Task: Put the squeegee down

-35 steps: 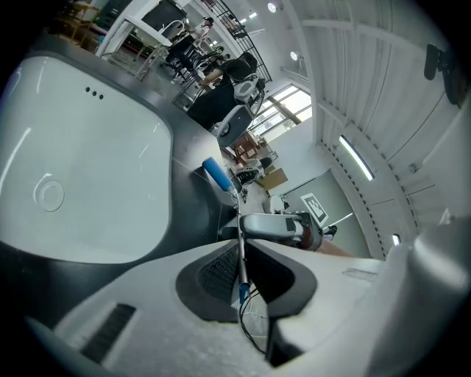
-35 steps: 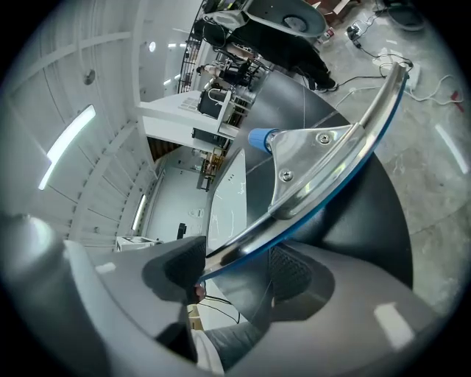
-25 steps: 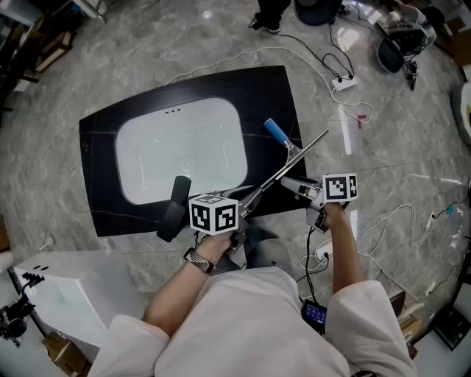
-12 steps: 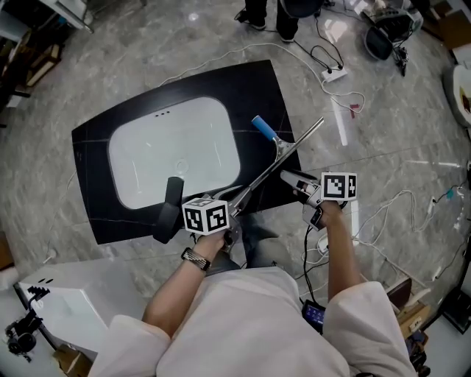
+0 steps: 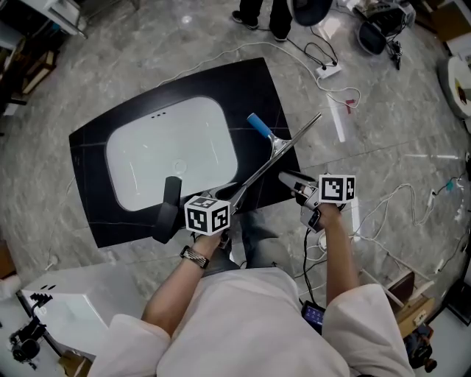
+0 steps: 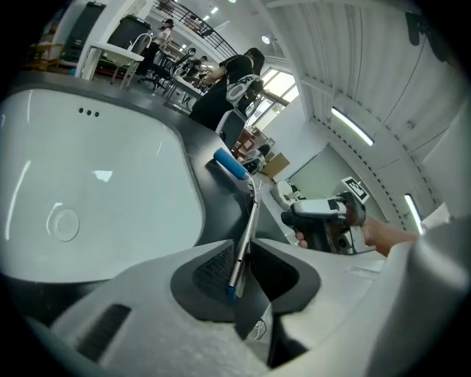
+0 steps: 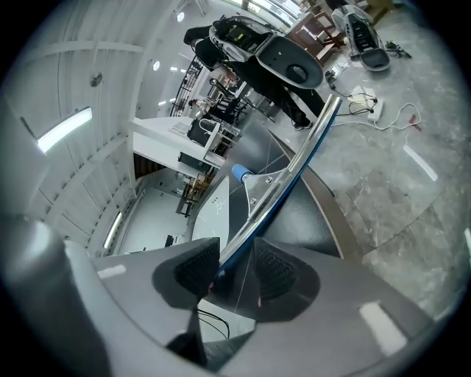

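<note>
The squeegee (image 5: 274,152) has a blue handle (image 5: 257,124) and a long metal blade. It lies slantwise over the right part of the black countertop (image 5: 272,81). My left gripper (image 5: 235,196) is at the blade's near end by the counter's front edge. Its jaws are opening, and in the left gripper view the thin blade (image 6: 246,235) runs between the pads of the left gripper (image 6: 239,276) with a small gap. My right gripper (image 5: 288,179) hovers just right of the blade, apart from it, its jaws closing. In the right gripper view the blade (image 7: 283,184) lines up beyond the right gripper (image 7: 232,269).
A white sink basin (image 5: 169,147) is set in the countertop, with a black faucet (image 5: 171,202) at its front edge. Cables and a power strip (image 5: 327,71) trail over the marble floor on the right. People's feet (image 5: 254,15) stand beyond the counter. A white unit (image 5: 51,309) sits at lower left.
My left gripper has sunk a little with the blade's near end, and the squeegee has dropped closer to the countertop. The right gripper has stayed in place.
</note>
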The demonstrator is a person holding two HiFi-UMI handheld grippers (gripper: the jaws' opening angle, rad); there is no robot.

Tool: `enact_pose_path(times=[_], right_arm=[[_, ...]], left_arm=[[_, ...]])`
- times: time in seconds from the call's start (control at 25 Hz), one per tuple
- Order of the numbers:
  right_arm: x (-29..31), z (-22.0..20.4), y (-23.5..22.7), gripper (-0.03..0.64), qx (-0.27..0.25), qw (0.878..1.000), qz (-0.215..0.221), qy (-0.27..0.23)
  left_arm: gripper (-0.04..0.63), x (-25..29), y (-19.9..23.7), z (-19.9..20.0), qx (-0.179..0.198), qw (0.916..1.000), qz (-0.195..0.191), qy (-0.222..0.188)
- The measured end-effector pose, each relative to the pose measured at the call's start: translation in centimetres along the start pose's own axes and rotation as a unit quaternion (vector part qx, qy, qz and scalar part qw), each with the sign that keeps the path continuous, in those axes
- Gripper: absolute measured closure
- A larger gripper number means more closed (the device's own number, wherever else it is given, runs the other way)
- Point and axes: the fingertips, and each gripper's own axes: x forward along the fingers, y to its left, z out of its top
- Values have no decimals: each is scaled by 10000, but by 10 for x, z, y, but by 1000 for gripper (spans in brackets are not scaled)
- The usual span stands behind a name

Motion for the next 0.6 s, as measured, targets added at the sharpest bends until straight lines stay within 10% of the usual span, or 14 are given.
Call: enact_pose_path(times=[0.6], right_arm=[[-4, -9, 3, 476, 62, 9999, -71, -106]], left_arm=[[492, -2, 20, -5, 577, 9945, 762, 428]])
